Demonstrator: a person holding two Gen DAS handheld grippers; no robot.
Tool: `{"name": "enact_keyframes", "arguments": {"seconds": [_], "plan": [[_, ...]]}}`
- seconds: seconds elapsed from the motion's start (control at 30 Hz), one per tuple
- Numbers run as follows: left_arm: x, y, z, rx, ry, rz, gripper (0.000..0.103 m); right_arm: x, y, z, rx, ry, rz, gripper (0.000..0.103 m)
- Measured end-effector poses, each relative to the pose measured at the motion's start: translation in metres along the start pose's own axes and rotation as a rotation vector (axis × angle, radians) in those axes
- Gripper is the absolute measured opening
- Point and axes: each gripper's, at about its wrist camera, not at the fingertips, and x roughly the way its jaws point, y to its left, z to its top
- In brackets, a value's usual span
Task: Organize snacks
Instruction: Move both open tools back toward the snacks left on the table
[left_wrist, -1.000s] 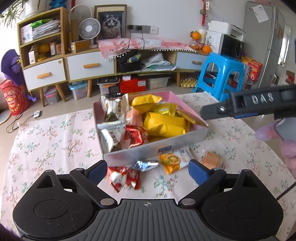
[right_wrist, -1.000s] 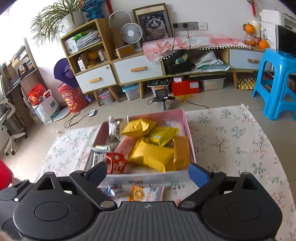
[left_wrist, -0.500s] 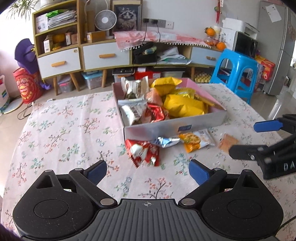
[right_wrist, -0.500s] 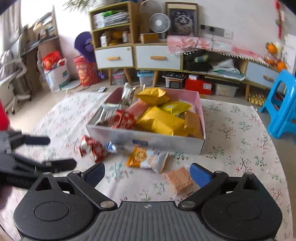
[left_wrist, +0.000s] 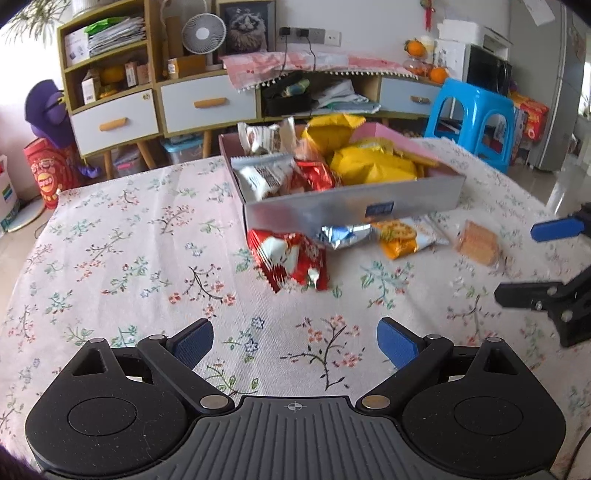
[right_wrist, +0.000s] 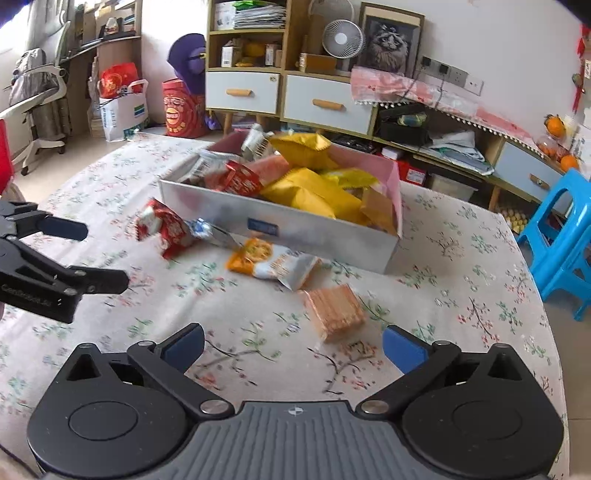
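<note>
On the floral tablecloth (left_wrist: 110, 240) we see a grey cardboard box (left_wrist: 351, 210) already full of packets, centre frame. Four snacks wait before it, nearest the clear-wrapped wafer block (right_wrist: 334, 308). Our left gripper (left_wrist: 295, 341) and right gripper (right_wrist: 293, 345) stand wide, empty.

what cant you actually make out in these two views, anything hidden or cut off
- Lower layers in the box: both views, buried under the top packets.
- Silver packet: print blurred; far end tucked against the box wall.
- Box label: both views, too small to read.
- Right tongs: left view, cut off by the right edge.
</note>
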Motion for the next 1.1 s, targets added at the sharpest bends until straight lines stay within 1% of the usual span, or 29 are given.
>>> {"name": "enact_keyframes", "arguments": {"seconds": [0.07, 0.2, 0.23, 0.33, 0.43, 0.5, 0.73, 0.97, 1.1], "plan": [[0.005, 0.000, -0.003, 0.014, 0.002, 0.010, 0.097, 0.005, -0.005, -0.004, 0.006, 0.009, -0.009, 0.094], [0.015, 0.002, -0.009, 0.011, 0.014, 0.008, 0.097, 0.016, -0.013, -0.012, 0.031, 0.030, -0.015, 0.094], [0.015, 0.003, -0.011, 0.003, 0.001, 0.003, 0.100, 0.018, -0.015, -0.013, 0.038, 0.034, -0.011, 0.094], [0.018, 0.004, -0.013, -0.004, -0.015, 0.000, 0.103, 0.025, -0.020, -0.015, 0.060, 0.048, 0.002, 0.094], [0.021, 0.005, -0.013, -0.013, -0.031, -0.005, 0.103, 0.032, -0.024, -0.017, 0.090, 0.056, 0.018, 0.094], [0.023, 0.005, -0.012, -0.014, -0.040, -0.006, 0.103, 0.035, -0.029, -0.018, 0.119, 0.048, 0.034, 0.094], [0.032, 0.006, -0.005, -0.012, -0.061, -0.010, 0.103, 0.044, -0.035, -0.017, 0.124, -0.016, 0.021, 0.094], [0.041, 0.007, 0.004, -0.006, -0.060, -0.022, 0.103, 0.053, -0.039, -0.010, 0.127, -0.039, 0.011, 0.094], [0.044, 0.011, 0.008, -0.028, -0.072, -0.031, 0.100, 0.054, -0.039, -0.009, 0.123, -0.045, 0.010, 0.094]]}}
